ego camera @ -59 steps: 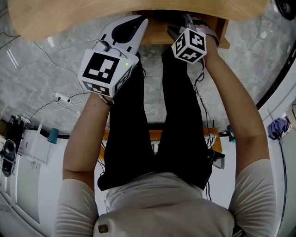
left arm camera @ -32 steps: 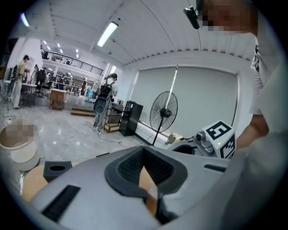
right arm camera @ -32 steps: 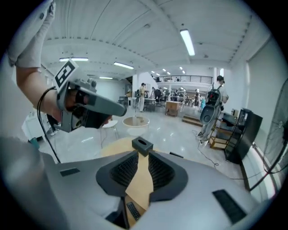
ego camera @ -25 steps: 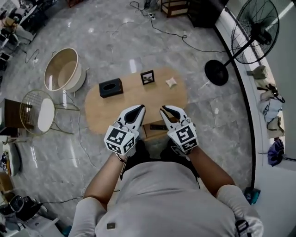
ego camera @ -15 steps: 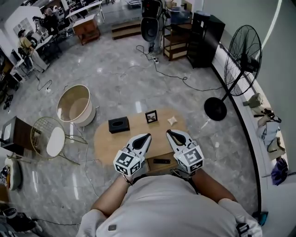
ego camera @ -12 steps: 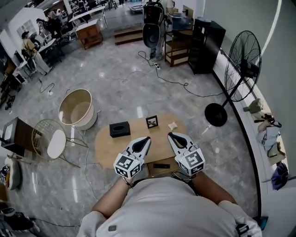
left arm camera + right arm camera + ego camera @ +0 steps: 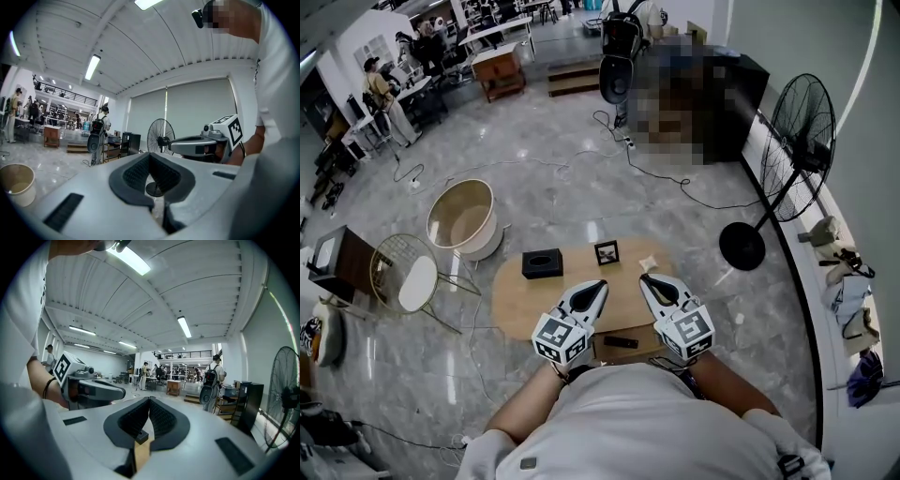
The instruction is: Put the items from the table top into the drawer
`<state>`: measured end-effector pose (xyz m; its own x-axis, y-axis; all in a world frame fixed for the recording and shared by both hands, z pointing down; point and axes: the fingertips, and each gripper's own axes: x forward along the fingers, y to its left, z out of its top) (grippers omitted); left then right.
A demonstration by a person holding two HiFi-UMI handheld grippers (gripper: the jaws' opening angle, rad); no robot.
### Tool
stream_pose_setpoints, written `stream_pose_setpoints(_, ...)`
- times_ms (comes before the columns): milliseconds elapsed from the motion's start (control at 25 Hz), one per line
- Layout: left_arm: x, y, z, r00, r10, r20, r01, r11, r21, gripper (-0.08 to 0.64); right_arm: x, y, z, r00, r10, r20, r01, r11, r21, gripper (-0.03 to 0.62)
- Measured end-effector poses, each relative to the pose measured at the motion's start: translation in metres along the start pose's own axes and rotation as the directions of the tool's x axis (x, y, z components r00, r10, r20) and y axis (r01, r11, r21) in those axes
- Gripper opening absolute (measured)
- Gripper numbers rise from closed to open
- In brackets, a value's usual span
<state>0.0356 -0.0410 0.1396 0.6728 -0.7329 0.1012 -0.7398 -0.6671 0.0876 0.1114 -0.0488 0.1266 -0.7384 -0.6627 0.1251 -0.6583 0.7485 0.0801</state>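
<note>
In the head view the oval wooden table (image 7: 525,298) bears a black tissue box (image 7: 542,263), a small picture frame (image 7: 607,252) and a small cream object (image 7: 649,264). Under its near edge a drawer (image 7: 639,353) stands pulled out, with a dark flat item (image 7: 621,342) in it. My left gripper (image 7: 599,285) and right gripper (image 7: 646,280) hover side by side over the table's near edge. Both point level into the room, shut, with nothing between the pads. The left gripper view shows its shut tips (image 7: 150,157) and the right gripper (image 7: 206,145). The right gripper view shows its tips (image 7: 149,401) and the left gripper (image 7: 91,389).
A round cream tub (image 7: 464,220) and a wire-frame stool (image 7: 403,281) stand left of the table. A standing fan (image 7: 792,155) is at the right, with cables (image 7: 581,164) across the marble floor. People and desks are far back.
The head view has risen from close over the drawer to high above the whole table. Both grippers came up with it and stay side by side over the near edge.
</note>
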Motion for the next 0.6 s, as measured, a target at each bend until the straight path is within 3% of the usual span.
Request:
stream_pose_setpoints(280, 0.020, -0.037, 0.001, 1.000, 0.019, 0.009, -0.019, 1.000, -0.004, 0.009, -0.037, -0.020, -0.012, 1.000, 0.018, -0.006, -0.018, 1.000, 0.002, 0.028)
stream_pose_setpoints(600, 0.030, -0.059, 0.001, 1.000, -0.023, 0.006, 0.023, 1.000, -0.006, 0.009, -0.056, -0.027, -0.016, 1.000, -0.016, -0.023, 0.017, 1.000, 0.022, 0.028)
